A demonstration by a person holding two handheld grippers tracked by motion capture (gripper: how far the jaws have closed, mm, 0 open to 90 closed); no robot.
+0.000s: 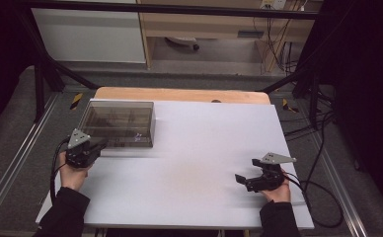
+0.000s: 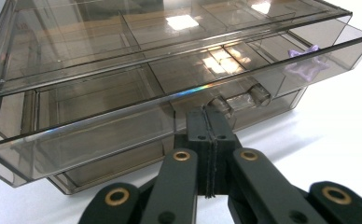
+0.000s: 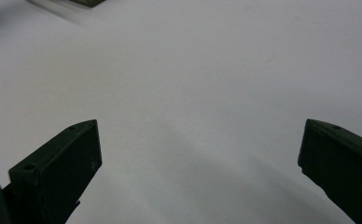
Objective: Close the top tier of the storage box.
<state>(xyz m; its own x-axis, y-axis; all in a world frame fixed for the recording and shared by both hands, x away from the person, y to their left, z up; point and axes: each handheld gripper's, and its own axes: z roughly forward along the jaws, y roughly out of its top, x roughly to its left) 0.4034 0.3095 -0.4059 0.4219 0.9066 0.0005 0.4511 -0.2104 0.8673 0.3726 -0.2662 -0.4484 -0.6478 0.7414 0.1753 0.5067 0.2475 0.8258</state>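
Smoked transparent plastic drawer box sits at the white table's far left. Its upper drawer is pulled partly out, left gripper pinched together at the knob. Purple item is seen inside. Right gripper, well right of box, is spread apart, idle. Full opening judged left.

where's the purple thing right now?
The small purple piece lies inside the smoky clear drawer box, at the right end of its partly pulled-out drawer in the left gripper view, right of the drawer knob and the shut left gripper.
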